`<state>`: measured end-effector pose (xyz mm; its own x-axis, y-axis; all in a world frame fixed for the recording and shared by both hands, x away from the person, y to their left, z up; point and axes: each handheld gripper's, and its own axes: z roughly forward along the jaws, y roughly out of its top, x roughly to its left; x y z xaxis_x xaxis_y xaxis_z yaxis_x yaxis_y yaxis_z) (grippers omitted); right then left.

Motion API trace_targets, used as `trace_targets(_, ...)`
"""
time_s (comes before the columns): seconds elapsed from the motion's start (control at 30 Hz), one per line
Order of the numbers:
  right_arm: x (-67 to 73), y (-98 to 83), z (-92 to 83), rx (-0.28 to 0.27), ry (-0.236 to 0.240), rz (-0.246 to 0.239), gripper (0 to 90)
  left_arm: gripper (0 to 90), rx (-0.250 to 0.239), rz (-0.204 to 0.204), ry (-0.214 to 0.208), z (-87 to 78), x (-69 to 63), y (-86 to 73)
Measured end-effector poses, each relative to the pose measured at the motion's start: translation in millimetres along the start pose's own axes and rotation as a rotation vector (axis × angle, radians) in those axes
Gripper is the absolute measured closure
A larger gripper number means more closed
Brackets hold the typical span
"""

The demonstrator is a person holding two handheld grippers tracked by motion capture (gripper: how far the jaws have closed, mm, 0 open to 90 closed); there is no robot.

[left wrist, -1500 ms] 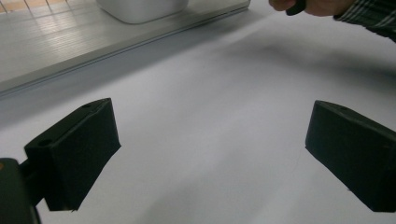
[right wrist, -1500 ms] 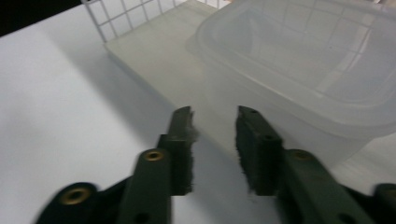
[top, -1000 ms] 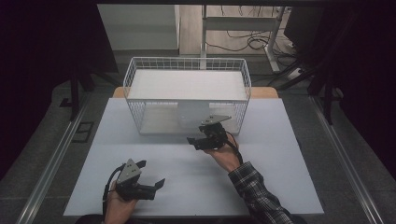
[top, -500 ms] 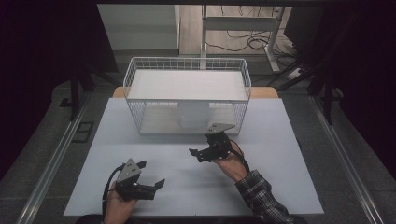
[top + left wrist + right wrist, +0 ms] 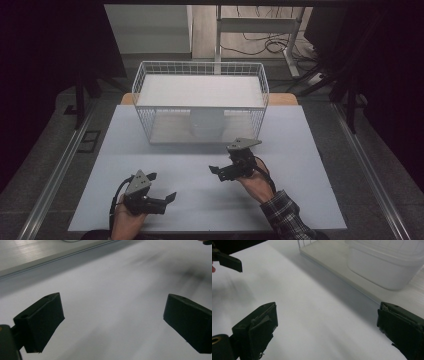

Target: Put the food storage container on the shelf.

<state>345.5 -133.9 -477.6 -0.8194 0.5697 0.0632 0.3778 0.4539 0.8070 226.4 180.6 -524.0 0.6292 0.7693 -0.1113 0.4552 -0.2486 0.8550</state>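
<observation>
So the high view sits up above the person's edge of the flat white table [image 5: 200, 200], looking forward and down, far enough back to catch the white wire basket [image 5: 200, 107] and the floor behind. Each gripper view rides low, skimming the tabletop between its own black jaws. The right gripper view faces the basket and the translucent white plastic tub [image 5: 384, 267] inside, both shared with the high view.

A white worktop [image 5: 165, 200] is lying under the camera, bare across its near half. A white wire basket [image 5: 200, 107] is standing directly on its far half, reaching to the back edge, with a pale tub [image 5: 206, 125] sitting inside the basket.
</observation>
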Motion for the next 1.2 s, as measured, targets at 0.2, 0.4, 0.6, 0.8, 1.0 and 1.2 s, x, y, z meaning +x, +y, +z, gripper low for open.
trace_targets(0.2,-0.4,-10.3,-7.0,0.016,-0.007,0.011,2.9,2.4,0.004,-0.001,-0.002,0.0,0.2,-0.1)
trace_targets(0.4,1.7,-17.8,-15.7,0.023,-0.014,0.008,2.8,2.5,0.014,0.001,-0.001,0.6,0.2,-0.2)
trace_targets(0.6,2.7,-24.7,-25.1,0.015,-0.033,0.005,1.3,2.4,0.021,0.002,0.008,1.0,0.4,-0.5)
trace_targets(0.8,2.7,-31.3,-35.0,0.006,-0.052,0.006,0.0,2.2,0.018,0.000,0.016,0.0,2.6,-0.8)
trace_targets(1.0,4.5,-36.8,-46.8,-0.004,-0.072,-0.001,0.0,2.2,0.019,0.002,0.024,-2.4,5.9,-0.7)
trace_targets(1.2,4.3,-42.9,-57.6,-0.014,-0.090,0.008,0.0,2.2,0.012,-0.009,0.035,-7.4,9.7,-0.4)
